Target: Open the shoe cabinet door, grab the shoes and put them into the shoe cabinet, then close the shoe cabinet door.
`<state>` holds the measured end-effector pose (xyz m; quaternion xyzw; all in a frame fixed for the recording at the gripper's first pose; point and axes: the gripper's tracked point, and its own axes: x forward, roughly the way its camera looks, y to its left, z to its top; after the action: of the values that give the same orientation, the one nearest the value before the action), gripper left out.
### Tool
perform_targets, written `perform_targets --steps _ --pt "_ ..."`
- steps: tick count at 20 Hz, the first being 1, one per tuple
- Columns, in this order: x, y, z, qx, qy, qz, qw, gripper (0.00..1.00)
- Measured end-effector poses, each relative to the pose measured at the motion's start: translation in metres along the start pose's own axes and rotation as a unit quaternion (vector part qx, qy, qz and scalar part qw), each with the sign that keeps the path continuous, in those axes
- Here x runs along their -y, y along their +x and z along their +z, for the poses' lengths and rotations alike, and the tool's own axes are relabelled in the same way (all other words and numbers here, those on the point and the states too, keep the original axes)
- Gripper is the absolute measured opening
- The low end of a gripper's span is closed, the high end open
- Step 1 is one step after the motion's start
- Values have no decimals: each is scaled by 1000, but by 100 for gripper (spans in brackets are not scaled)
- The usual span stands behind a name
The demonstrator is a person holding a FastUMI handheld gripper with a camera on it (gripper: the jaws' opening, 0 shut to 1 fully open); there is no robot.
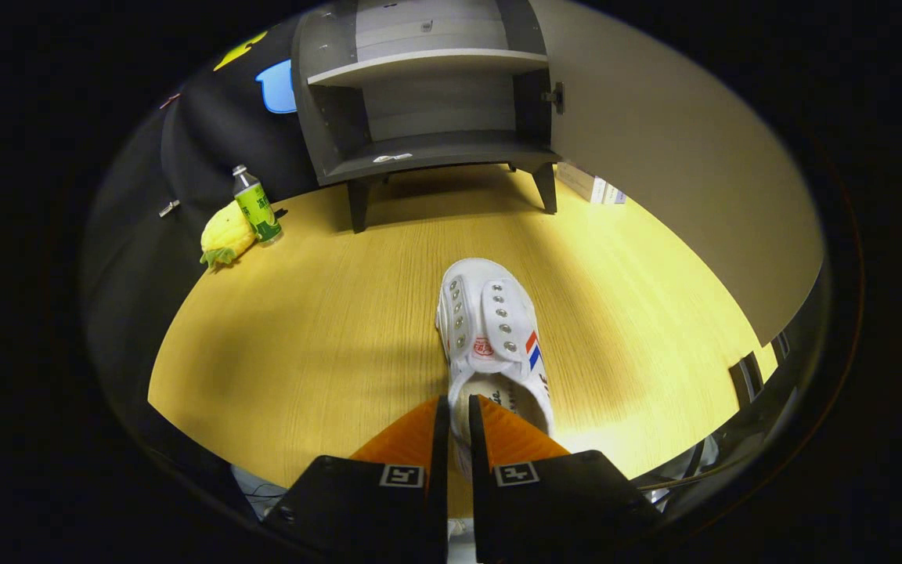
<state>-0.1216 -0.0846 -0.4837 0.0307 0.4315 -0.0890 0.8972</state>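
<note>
My gripper with its orange ribbed fingers is pinched onto the heel rim of the white canvas shoe, one finger outside the collar and one inside the opening, with only the thin heel wall between them. The shoe's long axis runs straight away from my fingers, toe pointing toward the grey two-shelf shoe cabinet beyond it. It has no laces, two rows of metal eyelets, a red mark on the tongue and a red-and-blue stripe on its side. It sits over the pale wooden tabletop; whether its sole touches I cannot tell. The cabinet's beige door stands swung open. A green-labelled plastic bottle and a yellow pineapple plush toy sit well off, touching each other.
</note>
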Motion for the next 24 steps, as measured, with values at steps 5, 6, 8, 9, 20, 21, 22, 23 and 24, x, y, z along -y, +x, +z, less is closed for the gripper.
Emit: perform_targets --steps 5,6,8,9,20,21,22,23,24 --pt "-3 20 -1 -5 3 -2 1000 19" --pt "-4 23 0 -3 6 -2 1000 18" --pt "-8 29 4 5 9 1 1000 17" --pt "-9 31 5 9 9 1 1000 16" --pt "-4 55 26 53 9 -11 999 16" --pt "-2 59 28 57 10 -13 998 17" --pt "-1 65 33 64 12 -11 998 17" --pt "-1 69 37 72 18 -9 997 16" --pt "0 72 38 77 23 -8 997 16"
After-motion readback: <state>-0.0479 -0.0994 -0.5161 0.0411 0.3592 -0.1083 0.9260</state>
